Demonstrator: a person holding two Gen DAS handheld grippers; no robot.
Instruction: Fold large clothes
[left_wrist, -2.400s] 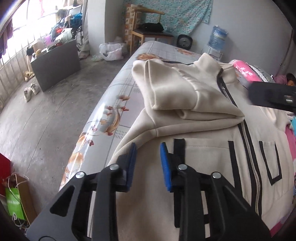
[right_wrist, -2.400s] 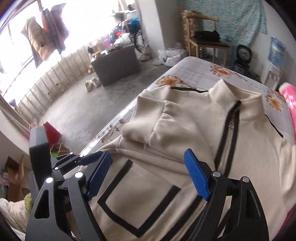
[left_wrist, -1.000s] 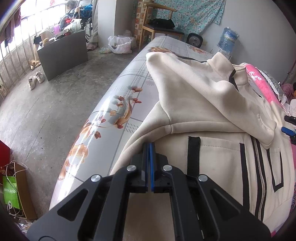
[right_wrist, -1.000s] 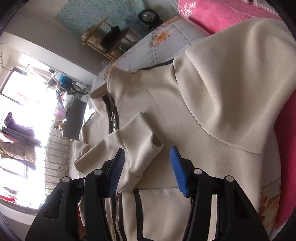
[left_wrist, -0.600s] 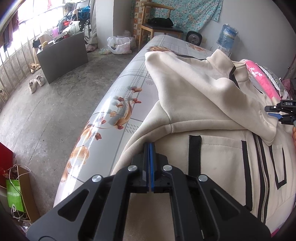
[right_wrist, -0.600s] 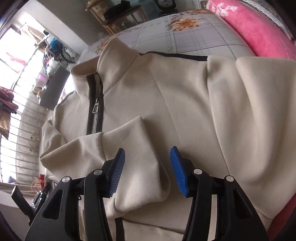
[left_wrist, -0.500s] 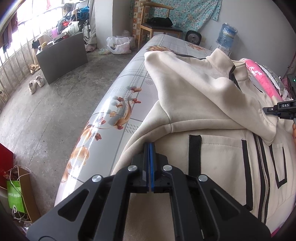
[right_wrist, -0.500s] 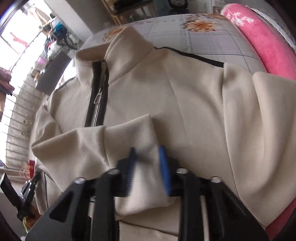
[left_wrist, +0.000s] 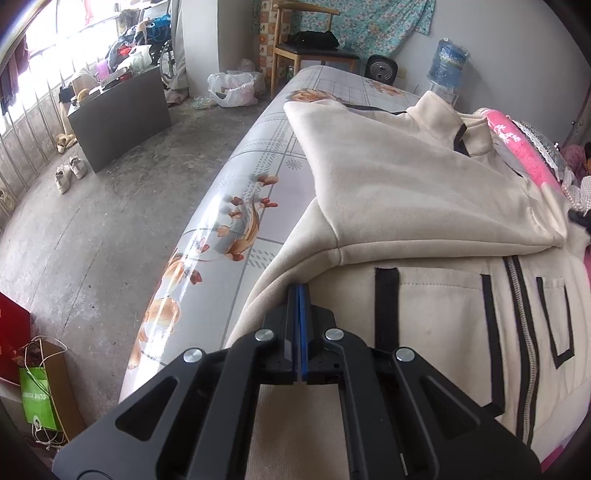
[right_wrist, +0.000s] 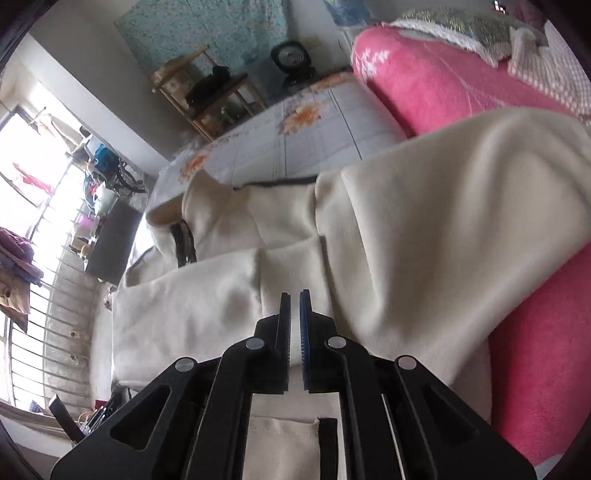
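Note:
A cream zip-up jacket (left_wrist: 436, 314) with black trim lies face up on the bed, collar (left_wrist: 439, 114) at the far end. One sleeve (left_wrist: 424, 192) is folded across its chest toward the right. My left gripper (left_wrist: 299, 290) is shut, its tips pinching the ridge of cloth at the jacket's left side. In the right wrist view, my right gripper (right_wrist: 294, 295) is shut on the cuff end of that sleeve (right_wrist: 192, 314), with cream cloth showing in the thin slit between its pads. The jacket body (right_wrist: 424, 229) rises in a fold beside it.
The flower-print mattress (left_wrist: 236, 206) drops off to a concrete floor on the left. A pink blanket (right_wrist: 443, 81) lies along the bed's right side. A grey cabinet (left_wrist: 118, 110), a wooden chair (left_wrist: 310, 48), a water bottle (left_wrist: 448, 66) and a green bag (left_wrist: 37, 391) stand around.
The right gripper's jaws came together on the sleeve cuff and it swung away with the cloth. The sleeve now lies stretched further to the right. The left gripper stayed shut in place.

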